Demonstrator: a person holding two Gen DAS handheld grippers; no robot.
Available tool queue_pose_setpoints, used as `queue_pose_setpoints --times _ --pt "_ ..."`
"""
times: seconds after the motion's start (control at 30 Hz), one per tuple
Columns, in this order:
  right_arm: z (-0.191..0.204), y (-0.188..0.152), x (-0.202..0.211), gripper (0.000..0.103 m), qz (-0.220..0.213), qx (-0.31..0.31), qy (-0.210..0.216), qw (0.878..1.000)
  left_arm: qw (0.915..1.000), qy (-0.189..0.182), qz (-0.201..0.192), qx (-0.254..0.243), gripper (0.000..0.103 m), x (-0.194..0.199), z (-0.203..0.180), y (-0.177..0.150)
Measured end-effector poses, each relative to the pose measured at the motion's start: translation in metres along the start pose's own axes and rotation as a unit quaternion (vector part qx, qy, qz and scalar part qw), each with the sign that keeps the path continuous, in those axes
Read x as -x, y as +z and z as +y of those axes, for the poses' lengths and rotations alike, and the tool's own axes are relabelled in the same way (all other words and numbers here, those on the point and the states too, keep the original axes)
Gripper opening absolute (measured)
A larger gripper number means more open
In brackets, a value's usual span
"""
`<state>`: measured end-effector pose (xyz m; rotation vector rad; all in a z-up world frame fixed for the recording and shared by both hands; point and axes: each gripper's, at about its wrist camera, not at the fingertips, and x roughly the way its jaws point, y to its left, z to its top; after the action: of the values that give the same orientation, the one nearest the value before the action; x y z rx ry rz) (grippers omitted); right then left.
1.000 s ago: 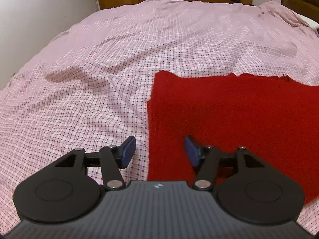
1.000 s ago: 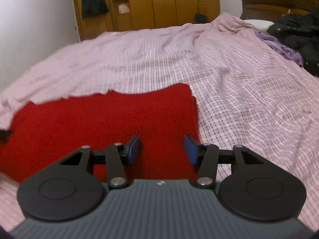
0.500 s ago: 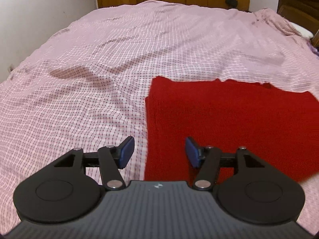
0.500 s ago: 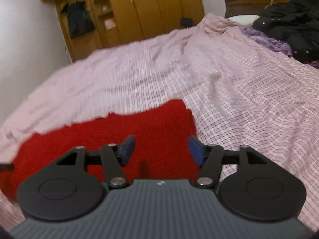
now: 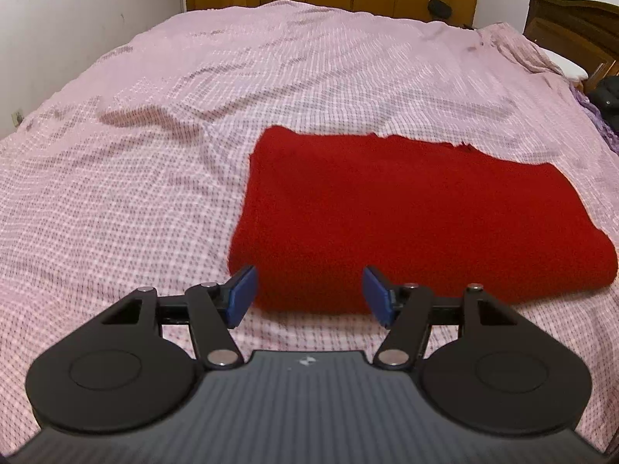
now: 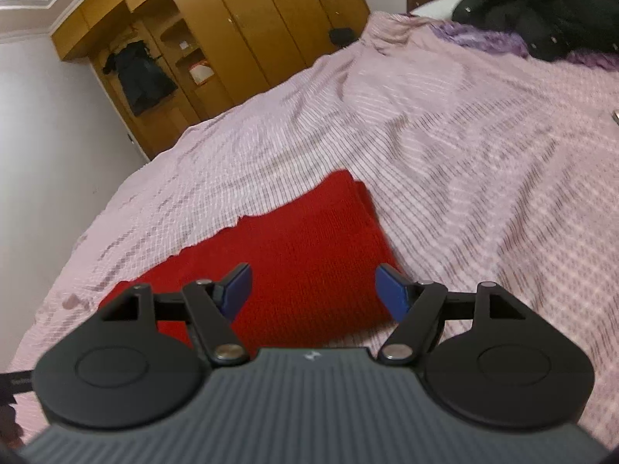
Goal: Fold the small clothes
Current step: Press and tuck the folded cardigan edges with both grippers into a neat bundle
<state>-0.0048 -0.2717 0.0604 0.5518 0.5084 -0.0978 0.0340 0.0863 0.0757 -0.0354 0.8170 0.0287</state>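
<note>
Both grippers have pulled back and risen: the left gripper (image 5: 309,294) and right gripper (image 6: 313,290) hang wide apart, holding nothing. The folded red knit cloth (image 5: 418,216) lies flat on the checked bedsheet (image 5: 135,201), just ahead of both. For another fold, I judge each should descend onto a near corner and pinch all layers together.

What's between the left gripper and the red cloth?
Only bare checked bedsheet, per the left wrist view: the left gripper is open, just short of the folded red cloth's near edge.

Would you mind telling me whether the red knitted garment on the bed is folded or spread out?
Folded. The red knitted garment lies as a compact rectangle on the checked bedsheet, with a thick rounded front edge and layered edges at the back.
</note>
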Motion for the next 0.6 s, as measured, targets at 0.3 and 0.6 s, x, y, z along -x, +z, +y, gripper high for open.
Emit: queue_pose_setpoints --times 0.3,0.6 --pt "-0.016 -0.019 -0.014 0.074 0.05 -0.084 0.01 0.995 0.9996 -0.009 0.028 0.006 0.068 -0.012 -0.007 -0.012" --pt "-0.029 -0.029 -0.034 0.08 0.073 -0.175 0.045 0.981 0.9988 -0.008 0.047 0.012 0.068 -0.024 -0.004 -0.015"
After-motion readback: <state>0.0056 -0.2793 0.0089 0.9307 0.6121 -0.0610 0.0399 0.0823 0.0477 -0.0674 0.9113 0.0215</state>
